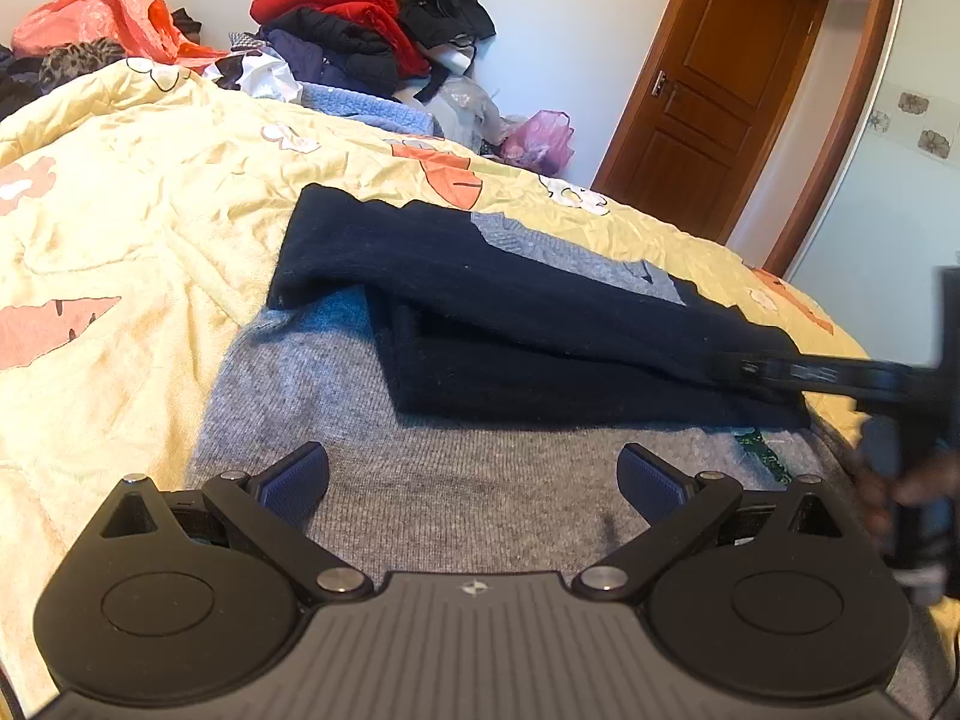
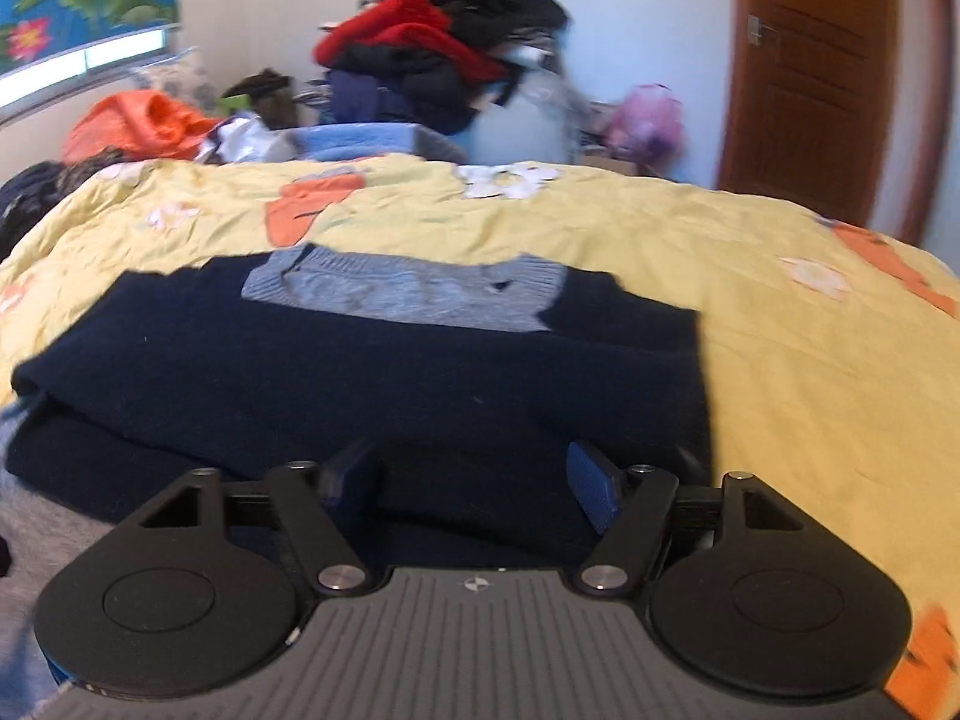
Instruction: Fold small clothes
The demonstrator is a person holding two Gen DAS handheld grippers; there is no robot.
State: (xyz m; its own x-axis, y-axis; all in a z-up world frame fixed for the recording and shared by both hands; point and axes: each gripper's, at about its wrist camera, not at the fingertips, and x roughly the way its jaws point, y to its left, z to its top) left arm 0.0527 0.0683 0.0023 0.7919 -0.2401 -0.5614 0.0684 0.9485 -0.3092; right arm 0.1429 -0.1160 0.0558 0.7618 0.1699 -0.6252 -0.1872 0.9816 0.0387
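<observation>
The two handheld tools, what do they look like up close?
Both look alike: the left tool and right tool have matte black bodies with ribbed grey centre plates bearing a small cross mark, round black side discs, silver pivot bolts, and black fingers tipped with ridged blue pads.

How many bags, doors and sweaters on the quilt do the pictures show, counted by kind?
Plastic bags: 2, orange bag and pink bag
Doors: 1, wooden door
Sweaters on the quilt: 1, grey and navy sweater
Total: 4

Fuzzy knit sweater [image 1: 516, 324], crumpled cotton quilt [image 1: 150, 228], glossy wood door [image 1: 720, 78], matt black plastic grippers [image 1: 474, 480] with ribbed blue pads [image 1: 297, 480]
</observation>
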